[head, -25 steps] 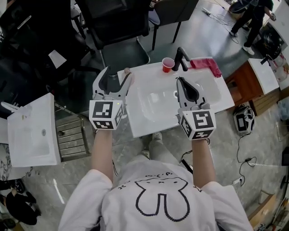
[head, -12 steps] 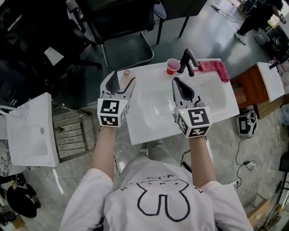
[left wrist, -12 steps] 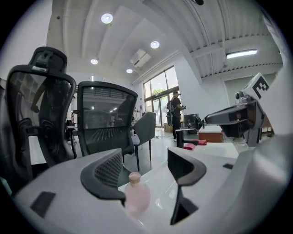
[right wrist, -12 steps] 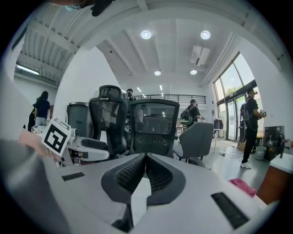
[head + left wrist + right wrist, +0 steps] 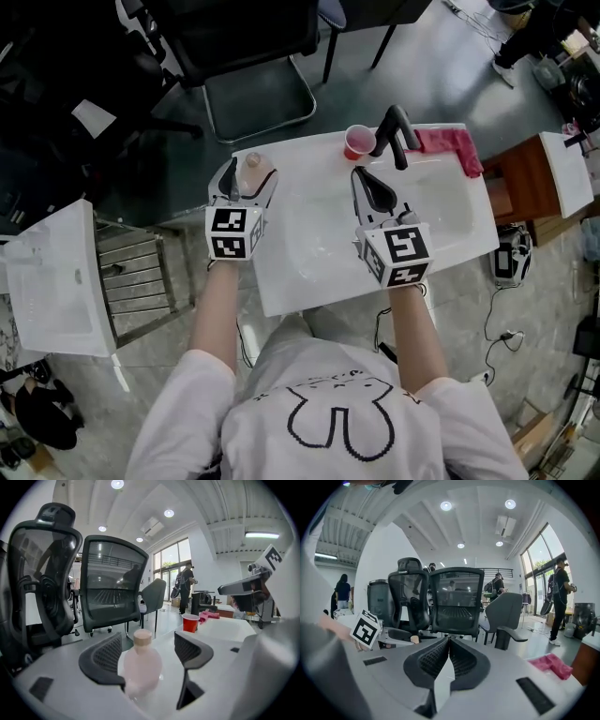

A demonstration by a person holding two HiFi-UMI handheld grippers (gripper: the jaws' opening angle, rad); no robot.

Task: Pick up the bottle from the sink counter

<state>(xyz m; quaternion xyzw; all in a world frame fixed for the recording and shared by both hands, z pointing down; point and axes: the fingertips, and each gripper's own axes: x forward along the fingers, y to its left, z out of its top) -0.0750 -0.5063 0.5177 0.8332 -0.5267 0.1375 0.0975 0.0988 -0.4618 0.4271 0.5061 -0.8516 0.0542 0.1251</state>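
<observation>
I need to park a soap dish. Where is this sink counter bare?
Bare: the counter's front rim, and the back strip between bottle and red cup. Crowded: the back right, with red cup, faucet and pink cloth close together.

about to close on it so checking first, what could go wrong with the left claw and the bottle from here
1. The left claw is opening its jaws with the bottle between them, unpressed and nearer the left jaw. Closing off-centre might tip it.
2. The bottle stands near the back-left corner of the sink counter, so a nudge could push it off the edge.
</observation>
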